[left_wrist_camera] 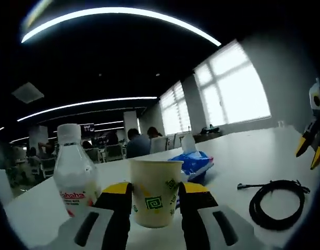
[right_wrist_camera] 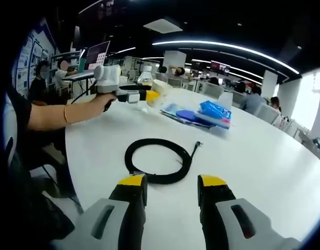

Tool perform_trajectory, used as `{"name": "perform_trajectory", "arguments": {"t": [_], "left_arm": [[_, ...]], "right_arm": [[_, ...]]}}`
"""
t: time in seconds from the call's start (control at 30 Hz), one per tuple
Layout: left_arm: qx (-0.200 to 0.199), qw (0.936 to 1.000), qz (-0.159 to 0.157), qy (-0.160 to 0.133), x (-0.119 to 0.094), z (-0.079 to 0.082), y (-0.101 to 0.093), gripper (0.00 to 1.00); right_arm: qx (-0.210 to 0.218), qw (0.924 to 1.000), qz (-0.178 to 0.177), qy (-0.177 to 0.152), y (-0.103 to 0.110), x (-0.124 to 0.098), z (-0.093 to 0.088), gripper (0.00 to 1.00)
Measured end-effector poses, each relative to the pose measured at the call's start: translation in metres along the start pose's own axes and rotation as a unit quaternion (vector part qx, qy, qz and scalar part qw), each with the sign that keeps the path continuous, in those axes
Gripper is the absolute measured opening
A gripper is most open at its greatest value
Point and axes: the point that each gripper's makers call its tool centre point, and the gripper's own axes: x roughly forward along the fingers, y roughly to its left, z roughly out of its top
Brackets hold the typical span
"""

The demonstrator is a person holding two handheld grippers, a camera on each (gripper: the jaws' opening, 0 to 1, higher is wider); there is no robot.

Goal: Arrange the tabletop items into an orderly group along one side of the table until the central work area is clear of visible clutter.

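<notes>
A cream paper cup (left_wrist_camera: 155,194) with green and yellow squares stands on the white table (left_wrist_camera: 238,151), with my left gripper (left_wrist_camera: 156,191) shut on its sides. A capped plastic bottle (left_wrist_camera: 71,174) with a red label stands just left of it. Behind the cup lies a blue tissue pack (left_wrist_camera: 195,161). In the right gripper view, my right gripper (right_wrist_camera: 170,188) is open and holds nothing, just short of a coiled black cable (right_wrist_camera: 158,159). There a person's hand holds the left gripper (right_wrist_camera: 142,96) with the cup (right_wrist_camera: 160,89) beside the bottle (right_wrist_camera: 145,78).
Flat blue packets (right_wrist_camera: 200,114) lie mid-table beyond the cable (left_wrist_camera: 274,204). The right gripper's yellow tips (left_wrist_camera: 311,148) hang at the right edge of the left gripper view. The person's arm (right_wrist_camera: 56,114) reaches over the table's left rim (right_wrist_camera: 71,156). Chairs and seated people fill the background.
</notes>
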Motion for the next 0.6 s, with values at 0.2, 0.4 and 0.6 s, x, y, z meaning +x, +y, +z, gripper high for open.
{"name": "perform_trajectory", "arguments": {"t": [0.2,0.4,0.6], "left_arm": [[-0.023,0.9996,0.013,0.012,-0.001,-0.018,0.004,0.35],[-0.04,0.9988,0.024,0.016,-0.001,-0.03,0.01,0.35],[-0.04,0.9985,0.027,0.028,-0.004,-0.035,0.01,0.34]], "right_arm": [[-0.001,1.0,0.002,0.001,0.001,0.0,0.0,0.37],[0.002,1.0,-0.001,0.003,-0.001,-0.001,-0.003,0.37],[0.002,1.0,0.001,0.004,0.0,0.001,-0.004,0.37]]}}
